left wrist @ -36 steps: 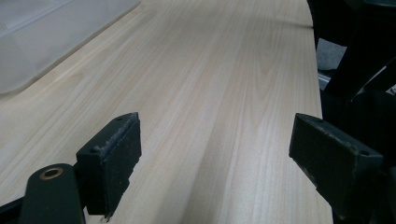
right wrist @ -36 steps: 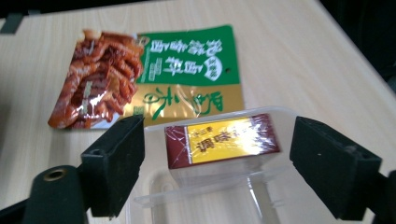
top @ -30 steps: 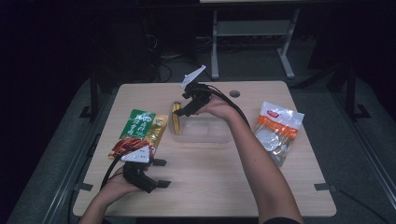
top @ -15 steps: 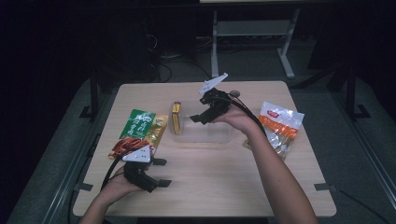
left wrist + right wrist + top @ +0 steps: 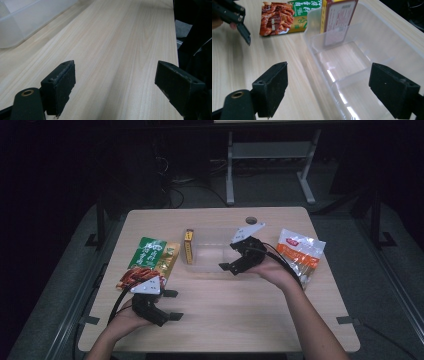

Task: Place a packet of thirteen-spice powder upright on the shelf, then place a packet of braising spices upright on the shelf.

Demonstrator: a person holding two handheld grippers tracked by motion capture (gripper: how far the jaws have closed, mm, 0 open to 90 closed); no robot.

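1. Right gripper [image 5: 233, 257]: held over the near wall of the clear plastic container [image 5: 206, 251] at mid-table. Jaws spread wide, nothing between them; in the right gripper view the container's long rim [image 5: 318, 75] runs up between the two jaws.
2. Clear plastic container: empty, with a low divider across its floor [image 5: 352, 75]. The work in hand appears to be packing it.
3. Yellow box [image 5: 188, 246]: lies just beside the container's left end wall (whether touching cannot be told); its printed face shows through the plastic [image 5: 338, 20].
4. Green-and-red snack pouch [image 5: 151, 260]: flat on the table [image 5: 250, 310], left of the box.
5. White-and-orange packet [image 5: 299, 254]: right of the container, partly behind the right hand.
6. Left gripper [image 5: 174, 305]: at the near left of the table, jaws wide and empty, over bare wood [image 5: 120, 50]; a container corner [image 5: 17, 22] shows far off.
7. Hazards, as judged:
   - A wide jaw dropped astride the rim could catch the light container and drag or tip it.
   - Pushing the container leftward would shove the box.
   - Nothing steadies the container, the left gripper being well apart from it.
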